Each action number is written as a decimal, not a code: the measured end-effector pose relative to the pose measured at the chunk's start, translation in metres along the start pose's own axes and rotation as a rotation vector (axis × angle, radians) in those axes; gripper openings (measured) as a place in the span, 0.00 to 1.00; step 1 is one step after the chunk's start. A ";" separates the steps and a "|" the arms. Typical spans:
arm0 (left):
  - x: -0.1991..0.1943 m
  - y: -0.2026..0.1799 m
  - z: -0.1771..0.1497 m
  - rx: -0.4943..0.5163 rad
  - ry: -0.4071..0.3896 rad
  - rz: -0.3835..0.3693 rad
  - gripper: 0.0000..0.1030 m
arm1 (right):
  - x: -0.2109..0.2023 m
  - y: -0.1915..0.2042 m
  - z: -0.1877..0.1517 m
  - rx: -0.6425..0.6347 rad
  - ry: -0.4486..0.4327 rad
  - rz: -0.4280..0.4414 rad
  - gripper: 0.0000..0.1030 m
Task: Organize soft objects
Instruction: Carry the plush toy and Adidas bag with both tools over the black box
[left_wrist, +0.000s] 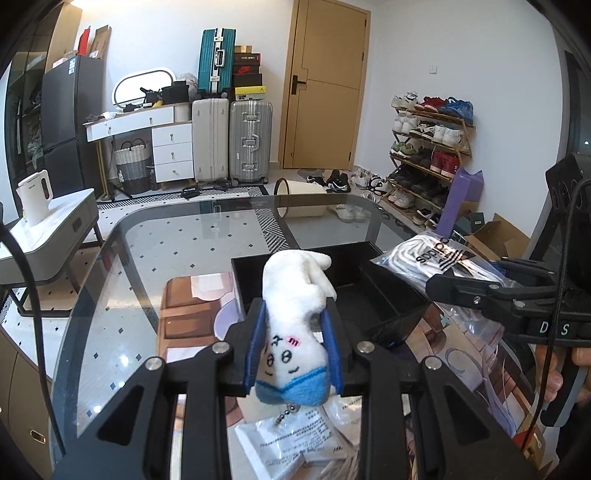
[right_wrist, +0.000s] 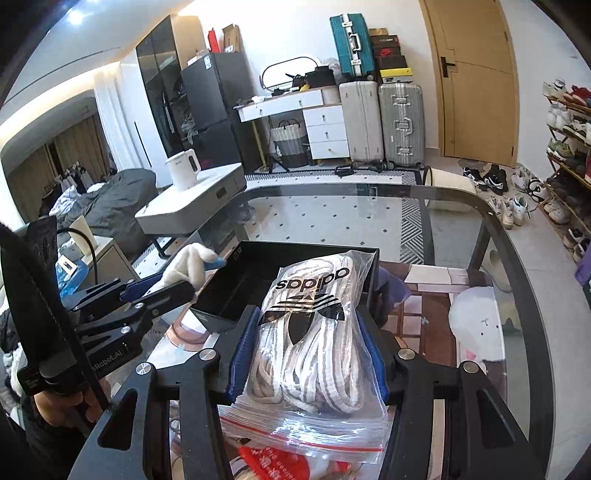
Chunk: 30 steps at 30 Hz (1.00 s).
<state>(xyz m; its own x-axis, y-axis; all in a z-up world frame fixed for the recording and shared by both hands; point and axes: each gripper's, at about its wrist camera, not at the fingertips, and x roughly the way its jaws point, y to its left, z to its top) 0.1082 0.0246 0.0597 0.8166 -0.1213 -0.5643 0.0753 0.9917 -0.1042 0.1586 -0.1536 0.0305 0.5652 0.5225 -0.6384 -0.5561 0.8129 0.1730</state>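
Two grippers each grasp something above the glass desk (left_wrist: 147, 251): left gripper (left_wrist: 295, 347) jaws clench a white plush toy (left_wrist: 295, 314); right gripper (right_wrist: 306, 354) jaws pinch a bag of laces (right_wrist: 314, 332), both beside the black tray (right_wrist: 251, 273).

Left gripper (left_wrist: 293, 338): blue pads clamped on the toy (left_wrist: 295, 317), held level, pointing forward. Right gripper (right_wrist: 306, 350): pads closed on the bag (right_wrist: 314, 332), also level, just right of the left one. A bare hand (left_wrist: 561, 373) grips the right handle.
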 end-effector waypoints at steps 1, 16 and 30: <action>0.004 0.000 0.002 -0.003 0.003 -0.001 0.27 | 0.002 0.000 0.002 -0.004 0.005 0.000 0.51; 0.050 0.000 0.019 0.004 0.048 -0.007 0.27 | 0.042 0.004 0.023 -0.065 0.095 -0.006 0.50; 0.075 0.001 0.018 0.029 0.088 -0.011 0.27 | 0.086 0.006 0.030 -0.157 0.204 0.003 0.51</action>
<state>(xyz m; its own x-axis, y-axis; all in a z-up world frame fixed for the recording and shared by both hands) 0.1799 0.0168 0.0323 0.7624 -0.1340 -0.6331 0.1016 0.9910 -0.0874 0.2222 -0.0960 -0.0013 0.4382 0.4490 -0.7787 -0.6542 0.7534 0.0663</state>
